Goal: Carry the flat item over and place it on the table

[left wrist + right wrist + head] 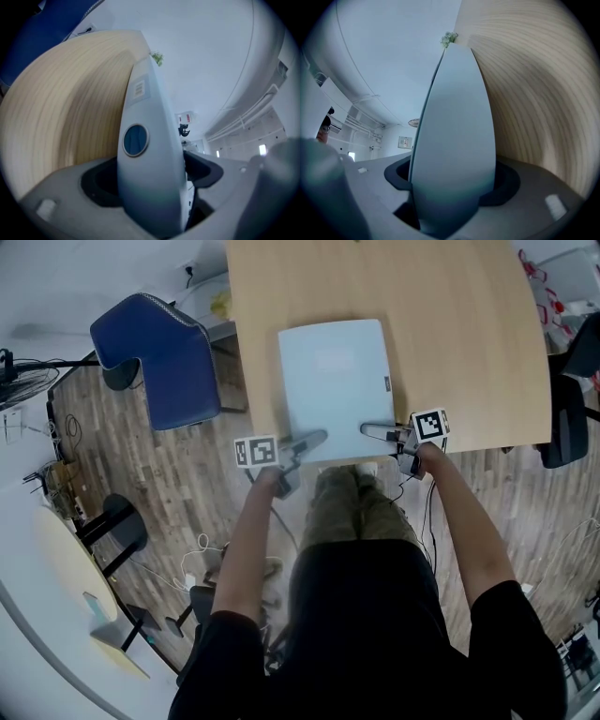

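A flat pale blue-grey item (pixel 336 385) lies on the light wooden table (pixel 469 352), its near edge at the table's front edge. My left gripper (pixel 317 438) reaches over its near left corner and my right gripper (pixel 368 429) over its near right corner. In the left gripper view the item (pixel 150 140) stands edge-on between the wide-spread jaws of that gripper (pixel 150 187), with a gap showing on its right side. The right gripper view shows the item (pixel 454 131) between the spread jaws of the right gripper (pixel 454 187). Both grippers are open around it.
A blue chair (pixel 159 357) stands left of the table and a black chair (pixel 567 418) at its right. A pale round table (pixel 66 568) and cables on the wood floor lie at the lower left. A small green thing (pixel 157 58) sits at the table's far edge.
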`<state>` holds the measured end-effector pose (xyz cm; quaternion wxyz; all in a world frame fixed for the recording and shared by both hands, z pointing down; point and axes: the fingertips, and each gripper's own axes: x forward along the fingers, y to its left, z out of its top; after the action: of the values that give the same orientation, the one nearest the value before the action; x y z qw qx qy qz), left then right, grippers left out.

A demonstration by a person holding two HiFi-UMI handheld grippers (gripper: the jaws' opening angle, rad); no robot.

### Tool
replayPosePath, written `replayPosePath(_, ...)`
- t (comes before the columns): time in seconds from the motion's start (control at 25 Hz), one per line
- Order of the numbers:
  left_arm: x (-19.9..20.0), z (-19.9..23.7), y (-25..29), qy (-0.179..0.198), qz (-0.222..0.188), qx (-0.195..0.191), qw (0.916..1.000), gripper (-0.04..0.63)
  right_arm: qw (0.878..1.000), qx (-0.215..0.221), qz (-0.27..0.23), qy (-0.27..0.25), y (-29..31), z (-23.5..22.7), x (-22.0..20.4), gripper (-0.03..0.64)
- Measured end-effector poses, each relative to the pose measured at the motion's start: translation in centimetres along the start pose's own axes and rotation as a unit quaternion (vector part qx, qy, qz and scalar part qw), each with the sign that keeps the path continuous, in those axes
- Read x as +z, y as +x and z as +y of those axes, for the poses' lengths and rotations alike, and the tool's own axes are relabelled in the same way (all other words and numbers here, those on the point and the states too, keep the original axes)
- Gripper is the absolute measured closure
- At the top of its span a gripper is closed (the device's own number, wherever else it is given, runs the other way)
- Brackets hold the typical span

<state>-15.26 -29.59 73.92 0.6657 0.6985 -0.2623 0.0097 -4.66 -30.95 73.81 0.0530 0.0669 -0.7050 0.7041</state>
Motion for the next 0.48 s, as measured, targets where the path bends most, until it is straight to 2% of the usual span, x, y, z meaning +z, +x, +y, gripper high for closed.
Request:
replayPosePath(0.04, 0.0, 0.0, -0.1, 0.000, -0.001, 0.001, 1.0000, 0.187, 1.000, -0.004, 0.001, 0.001, 0.1, -0.1, 0.0, 0.272)
replayPosePath(0.16, -0.3, 0.2, -0.4, 0.002, -0.004, 0.004, 1.0000, 0.187, 0.999, 0.030, -0.004, -0.014, 0.7, 0.9, 0.1, 0.264)
replayPosePath(0.36, -0.4, 0.4, -1.0, 0.007, -0.010, 0.021, 0.9997, 0.187, 1.000, 0.000, -0.007, -0.017, 0.5, 0.2, -0.1, 0.264)
replayPosePath(0.48, 0.0, 0.6, -1.1, 0.015, -0.006, 0.042, 0.9990, 0.182, 1.000, 0.018, -0.019, -0.016, 0.9, 0.9, 0.1, 0.258)
